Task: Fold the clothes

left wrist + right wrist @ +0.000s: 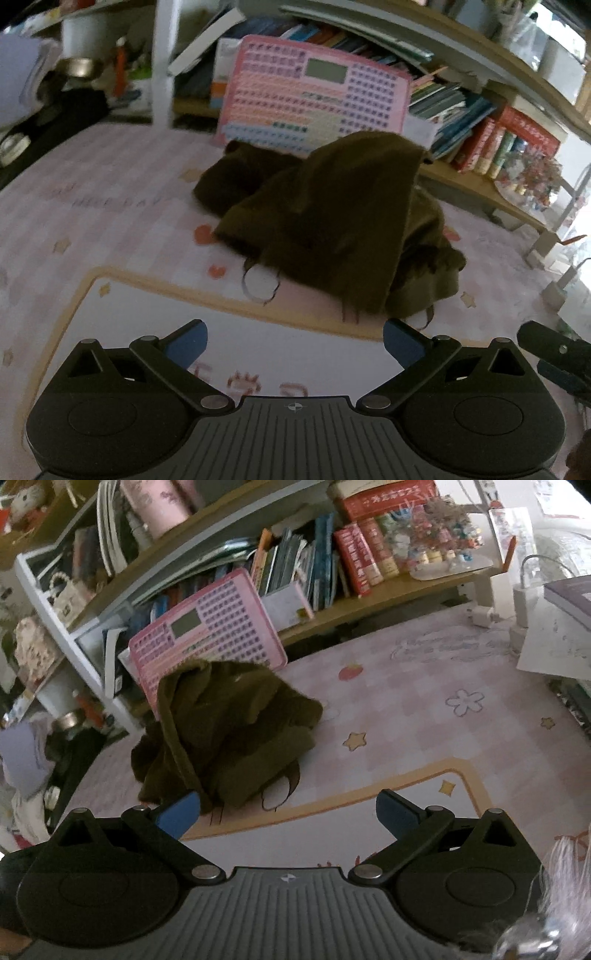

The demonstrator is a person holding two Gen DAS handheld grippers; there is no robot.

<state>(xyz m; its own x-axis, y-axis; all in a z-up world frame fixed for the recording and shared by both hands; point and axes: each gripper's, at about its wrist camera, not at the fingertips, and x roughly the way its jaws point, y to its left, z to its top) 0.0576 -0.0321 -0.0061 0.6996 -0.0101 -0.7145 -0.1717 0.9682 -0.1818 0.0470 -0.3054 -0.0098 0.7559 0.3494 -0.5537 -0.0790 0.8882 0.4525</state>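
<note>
both grippers nearest the lens, spread wide and holding nothing: left gripper [295, 341] over the white panel of the pink checked mat [110, 192], blue pads [186, 341] well apart, touching no cloth; right gripper [288, 812] likewise splayed, its left pad [179, 812] just at the near hem of the garment, contact or mere overlap impossible to tell. beyond them, dark olive garment [332, 221] heaped in a crumpled mound on the mat, peaked in the middle, edges bunched under, leaning near the pink keyboard toy [314, 92] propped against the bookshelf [369, 554]. judged by that heap, folding not yet begun: no flat panel, no crease, no sleeve laid out. left to do, by the look of it: grasp, lift, spread flat, then fold. from the left view, edge of the other tool visible at far right.
</note>
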